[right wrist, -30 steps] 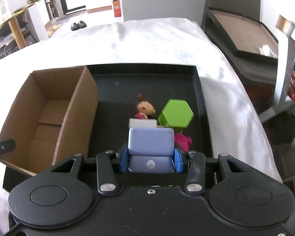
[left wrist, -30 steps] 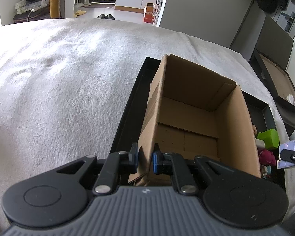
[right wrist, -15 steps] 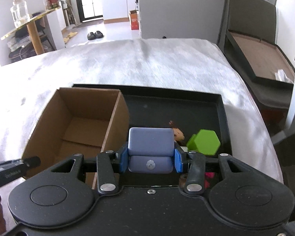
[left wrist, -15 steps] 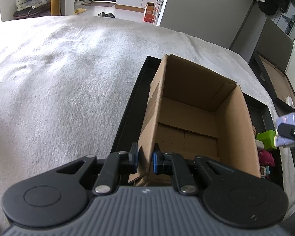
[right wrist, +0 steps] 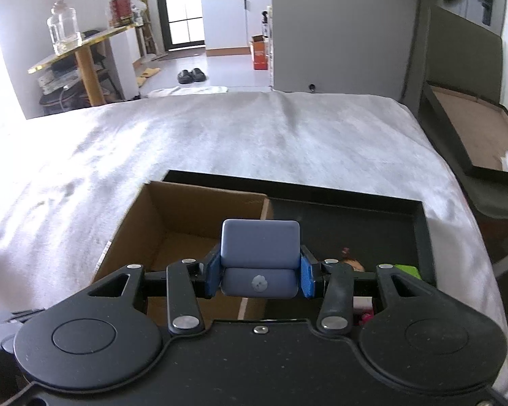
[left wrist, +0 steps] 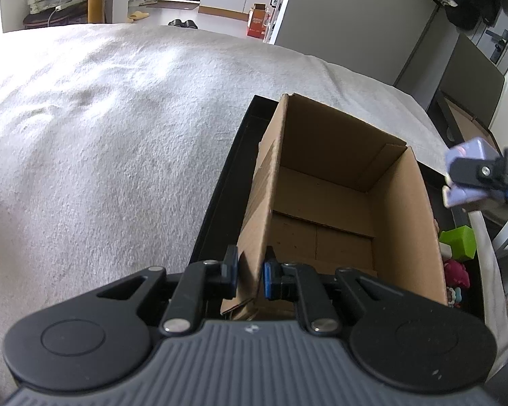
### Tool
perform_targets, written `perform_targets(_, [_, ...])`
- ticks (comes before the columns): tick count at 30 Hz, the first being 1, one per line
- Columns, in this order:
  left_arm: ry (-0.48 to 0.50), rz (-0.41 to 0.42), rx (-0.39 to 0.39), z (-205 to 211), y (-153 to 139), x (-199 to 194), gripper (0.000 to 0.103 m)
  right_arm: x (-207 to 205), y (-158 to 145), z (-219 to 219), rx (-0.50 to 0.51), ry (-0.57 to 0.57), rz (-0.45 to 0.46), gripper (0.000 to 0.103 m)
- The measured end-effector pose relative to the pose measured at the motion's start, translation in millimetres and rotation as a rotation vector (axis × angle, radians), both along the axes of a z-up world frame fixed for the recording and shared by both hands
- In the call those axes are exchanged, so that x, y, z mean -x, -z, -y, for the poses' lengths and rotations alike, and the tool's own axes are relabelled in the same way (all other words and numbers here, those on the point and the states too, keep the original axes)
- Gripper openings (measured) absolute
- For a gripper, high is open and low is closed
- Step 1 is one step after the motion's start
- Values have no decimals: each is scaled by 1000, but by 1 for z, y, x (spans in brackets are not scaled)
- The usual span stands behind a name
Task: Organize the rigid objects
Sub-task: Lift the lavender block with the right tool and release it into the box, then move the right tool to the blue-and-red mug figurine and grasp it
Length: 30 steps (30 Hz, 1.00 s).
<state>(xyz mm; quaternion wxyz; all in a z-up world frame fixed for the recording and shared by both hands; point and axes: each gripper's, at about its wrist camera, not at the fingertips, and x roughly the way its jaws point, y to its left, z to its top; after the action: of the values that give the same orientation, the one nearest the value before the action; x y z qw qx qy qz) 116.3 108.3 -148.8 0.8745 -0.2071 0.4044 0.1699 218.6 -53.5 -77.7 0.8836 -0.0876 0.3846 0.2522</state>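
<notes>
Between the left gripper's [left wrist: 249,272] pads sits the near left wall of the cardboard box [left wrist: 342,203], pinched tight; that claw has not shifted over the last second, so the box stays braced inside the black tray [left wrist: 220,182]. Left of that claw there is only the white blanket [left wrist: 101,135].

Further right, the change is with the right gripper [right wrist: 260,272]: it has risen and swung leftward, carrying the lavender flip case [right wrist: 260,247] clamped between its blue pads. A second ago the case hung over the toys in the tray's open part; now it hangs high, near the box's right wall, with the box's bare floor ahead and to the left of that claw. My reading is that the carry is nearly over and the drop into the box comes next.

Right of and below the right claw, a doll head [right wrist: 352,264], the green hexagonal block [right wrist: 406,269] and a pink toy [left wrist: 457,270] lie in the tray, not yet sorted. Only the box's right wall stands between the case and its place; the case looks high enough to pass it.
</notes>
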Motion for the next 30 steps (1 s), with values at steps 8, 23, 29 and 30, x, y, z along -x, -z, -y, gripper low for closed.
perform_targets(8, [-7,3,18,-3,1,1,13,1,6,-28,1,-69,-11,44])
perform_targets(23, [-39,13,56,-14,1,2,14,2,20,-67,40,-142,-24,44])
perform_targets(29, [-29,9,41,-9,-1,3,14,3,9,-60,27,-120,11,46])
perform_targets(30, [-31,9,45,-10,0,3,14,3,7,-56,21,-113,7,46])
